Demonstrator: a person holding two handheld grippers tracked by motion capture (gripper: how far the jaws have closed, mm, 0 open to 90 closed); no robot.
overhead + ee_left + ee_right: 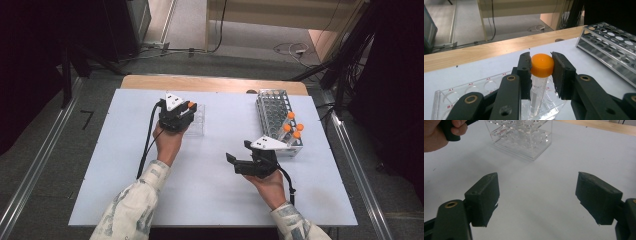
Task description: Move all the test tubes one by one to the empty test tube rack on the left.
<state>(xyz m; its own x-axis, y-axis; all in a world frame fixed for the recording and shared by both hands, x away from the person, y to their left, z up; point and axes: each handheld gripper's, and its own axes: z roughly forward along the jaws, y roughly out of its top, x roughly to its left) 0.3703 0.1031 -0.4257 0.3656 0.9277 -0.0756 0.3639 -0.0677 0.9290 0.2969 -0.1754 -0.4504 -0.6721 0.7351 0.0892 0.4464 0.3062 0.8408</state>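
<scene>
1. From the high view, we hold our left gripper (186, 111) over the clear plastic rack (196, 121) near the middle of the white table (215, 200), an orange cap just showing at its tip. Our right gripper (239, 154) rests low above bare table, nearer us, with its jaws spread and nothing between them. Beside it stands the metal rack (274, 107), where three orange-capped tubes (292, 128) sit at the near end and the other holes look empty.

2. In the left gripper view, our jaws are clamped on the orange cap of a tube (541, 75), one pad on each side. The tube hangs upright, its lower part already down in a hole of the clear plastic rack (454, 96); whether the bottom is seated we cannot tell.

3. In the right gripper view, our fingers (485, 195) stand wide apart over the table, empty, and the clear plastic rack (524, 142) lies ahead.

4. We judge this tube nearly placed: it remains to lower it fully and let go, then move the three left in the metal rack.
</scene>
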